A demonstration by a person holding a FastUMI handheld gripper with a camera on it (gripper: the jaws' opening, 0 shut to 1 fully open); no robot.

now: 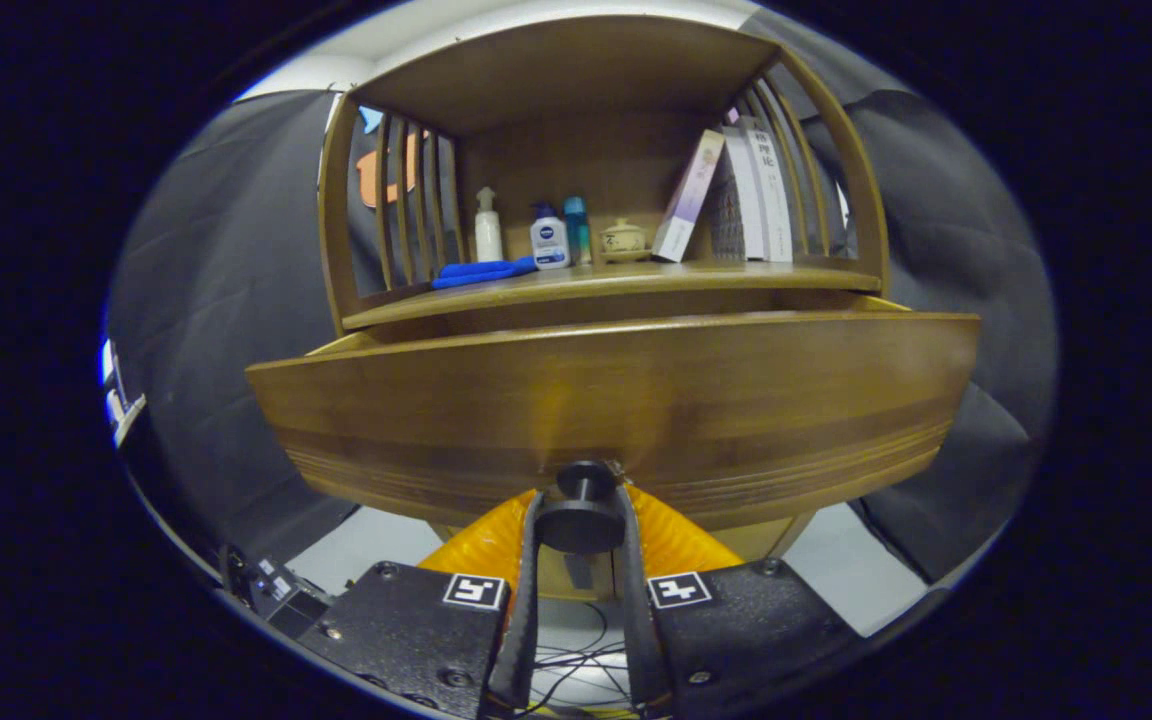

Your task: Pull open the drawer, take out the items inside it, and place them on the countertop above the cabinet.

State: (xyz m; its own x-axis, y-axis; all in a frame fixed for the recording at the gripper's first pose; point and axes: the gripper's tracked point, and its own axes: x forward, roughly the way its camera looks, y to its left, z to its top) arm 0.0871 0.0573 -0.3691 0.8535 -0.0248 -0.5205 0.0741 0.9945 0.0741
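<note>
The claw [581, 525] is clamping both fingers on the dark knob [584, 490] of the drawer [616, 400], which is standing partly pulled out below the desk [616, 280]. Opening step is proceeding. Next: releasing the knob and reaching inside; contents are hidden.

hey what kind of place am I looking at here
Likely a mock home corner in a recording booth: a wooden cabinet with toiletry bottles and books on its countertop, black cloth behind. The gripper has its jaws shut on the drawer knob.
</note>
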